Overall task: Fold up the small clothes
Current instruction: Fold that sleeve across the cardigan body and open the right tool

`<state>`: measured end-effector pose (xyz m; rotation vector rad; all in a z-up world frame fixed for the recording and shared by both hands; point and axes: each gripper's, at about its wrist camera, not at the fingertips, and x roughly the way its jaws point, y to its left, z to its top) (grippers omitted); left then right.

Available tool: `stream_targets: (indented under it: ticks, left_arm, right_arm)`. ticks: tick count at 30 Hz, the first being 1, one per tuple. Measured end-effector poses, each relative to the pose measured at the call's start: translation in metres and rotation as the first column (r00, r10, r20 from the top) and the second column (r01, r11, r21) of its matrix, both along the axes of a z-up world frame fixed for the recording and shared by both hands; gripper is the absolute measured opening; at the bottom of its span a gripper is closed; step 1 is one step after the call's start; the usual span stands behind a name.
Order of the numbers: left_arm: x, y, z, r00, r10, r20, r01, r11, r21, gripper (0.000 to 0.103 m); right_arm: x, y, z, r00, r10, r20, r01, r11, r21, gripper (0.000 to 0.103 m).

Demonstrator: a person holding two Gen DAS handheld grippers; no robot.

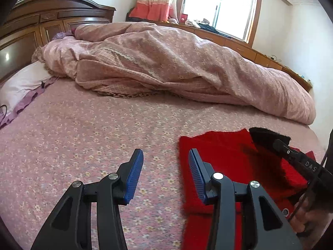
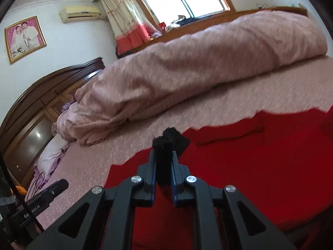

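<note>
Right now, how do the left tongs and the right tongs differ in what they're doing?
The left tongs are spread open and hold nothing; the right tongs are shut on a black fuzzy piece of fabric. The left tongs straddle the left edge of the red garment, one finger above the floral bedsheet; the right tongs are over the garment's red spread. Both have black frames with blue pads and point toward the bunched pink quilt.

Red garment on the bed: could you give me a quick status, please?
Left gripper open, empty. Right gripper shut on black trim. Red garment flat. Duvet clear.
</note>
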<state>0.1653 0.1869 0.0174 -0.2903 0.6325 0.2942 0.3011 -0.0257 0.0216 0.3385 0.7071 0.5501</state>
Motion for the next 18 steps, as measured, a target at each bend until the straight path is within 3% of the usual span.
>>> stream_targets:
  ticks: [5, 10, 18]
  left_arm:
    - [0.0, 0.011, -0.005, 0.999, 0.03, -0.016, -0.03, 0.999, -0.036, 0.039]
    - [0.002, 0.009, -0.008, 0.999, 0.032, -0.025, -0.032, 0.999, -0.036, 0.039]
    - [0.008, -0.006, -0.01, 0.999, -0.008, -0.036, 0.008, 1.0, 0.015, 0.039]
  right_arm:
    - [-0.022, 0.016, 0.007, 0.997, 0.067, 0.042, -0.07, 0.995, 0.067, 0.011]
    - [-0.036, 0.034, -0.003, 0.994, 0.106, 0.02, -0.105, 0.994, -0.018, 0.011]
    - [-0.05, 0.034, -0.017, 0.987, 0.16, 0.019, -0.158, 0.985, -0.074, 0.012]
